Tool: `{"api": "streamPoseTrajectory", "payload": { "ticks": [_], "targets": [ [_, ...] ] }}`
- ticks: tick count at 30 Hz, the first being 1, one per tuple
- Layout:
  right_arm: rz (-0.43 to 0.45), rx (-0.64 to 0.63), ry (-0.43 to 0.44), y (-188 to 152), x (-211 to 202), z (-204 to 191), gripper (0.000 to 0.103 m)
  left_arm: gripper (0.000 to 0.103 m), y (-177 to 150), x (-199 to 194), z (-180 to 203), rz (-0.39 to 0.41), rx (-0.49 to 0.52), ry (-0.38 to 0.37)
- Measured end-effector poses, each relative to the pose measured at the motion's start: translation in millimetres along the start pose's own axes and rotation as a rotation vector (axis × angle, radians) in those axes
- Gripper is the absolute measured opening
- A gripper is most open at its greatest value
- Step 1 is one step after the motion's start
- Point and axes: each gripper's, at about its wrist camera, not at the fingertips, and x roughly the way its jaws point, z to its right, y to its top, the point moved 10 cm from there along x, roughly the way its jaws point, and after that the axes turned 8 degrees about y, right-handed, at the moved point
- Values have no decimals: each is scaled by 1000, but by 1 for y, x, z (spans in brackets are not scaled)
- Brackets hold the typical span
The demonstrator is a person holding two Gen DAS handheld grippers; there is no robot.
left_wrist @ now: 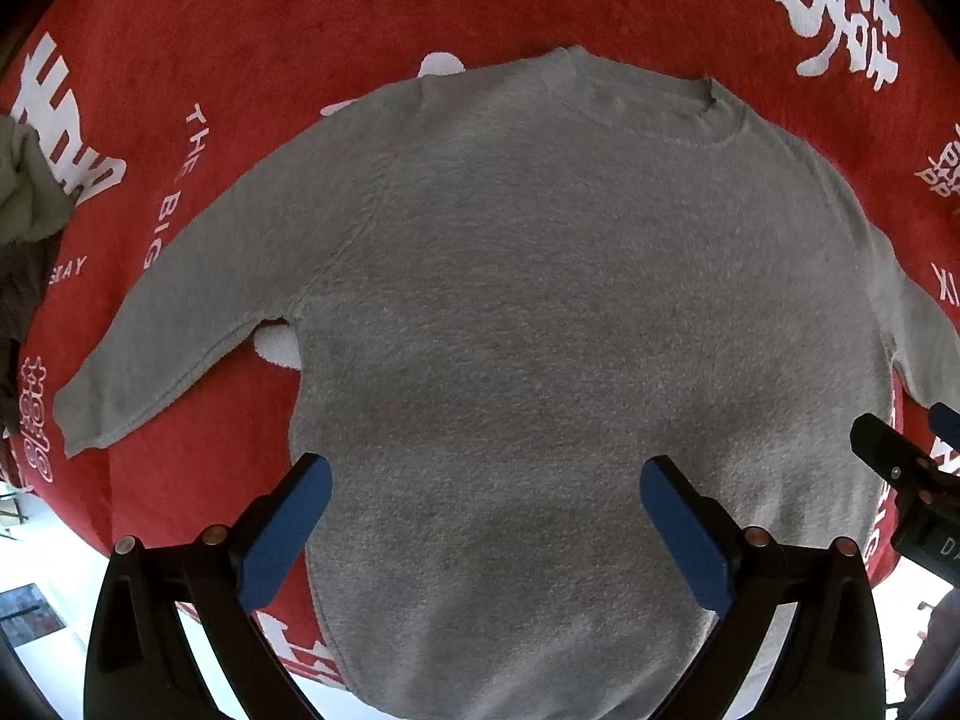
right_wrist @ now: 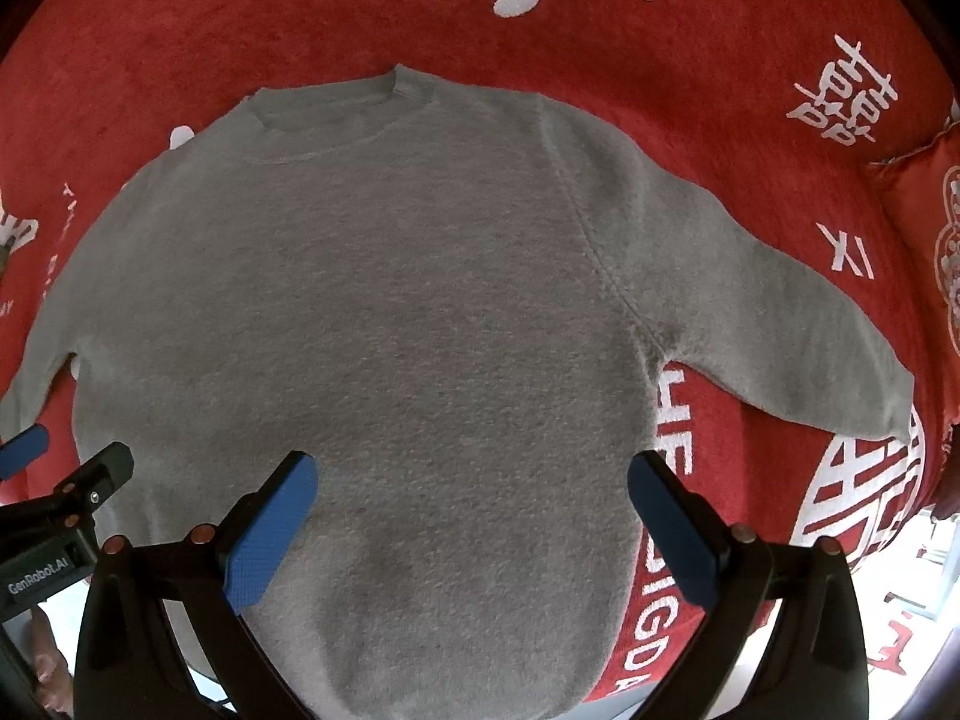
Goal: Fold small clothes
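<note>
Both views are evenly and softly lit, with only faint shadows on the grey sweater (left_wrist: 540,330). Heavy fisheye bending curves the red blanket (left_wrist: 300,30) at the edges; corners go black. Lower corners blow out white. Focus is slightly soft.

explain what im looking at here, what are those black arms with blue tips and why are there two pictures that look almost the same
Those are two hand-held grippers that a person carries, one per hand, each with a fisheye camera looking along its fingers. One picture comes from the left gripper, the other from the right gripper. Both are open and hold nothing. Below them a fuzzy grey long-sleeved sweater lies flat, sleeves spread, on a red blanket with white lettering. A crumpled pale green cloth sits at the left edge of the left view, and a red cushion at the right edge of the right view. Each camera also glimpses the other gripper at its side.
</note>
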Motion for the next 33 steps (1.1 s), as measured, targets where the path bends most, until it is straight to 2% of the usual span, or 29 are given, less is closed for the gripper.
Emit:
{"api": "streamPoseTrajectory", "payload": {
  "ticks": [16, 19, 22, 26, 29, 31, 33],
  "targets": [
    [9, -54, 8, 2, -4, -30, 103, 103, 1, -4, -30, 22, -62, -46],
    [8, -74, 17, 2, -4, -44, 103, 103, 1, -2, -42, 20, -111, -101],
    [13, -105, 29, 3, -4, -61, 103, 103, 1, 1, -62, 23, -196, -171],
    [15, -159, 51, 5, -4, -86, 103, 103, 0, 8, -102, 56, -309, -223],
    [16, -193, 70, 6, -1, -108, 103, 103, -1, 16, -151, 98, -449, -300],
    [12, -212, 89, 5, 3, -123, 103, 103, -9, 28, -199, 135, -584, -344],
    [14, -232, 105, 5, 6, -136, 103, 103, -18, 41, -229, 136, -680, -387]
  ]
}}
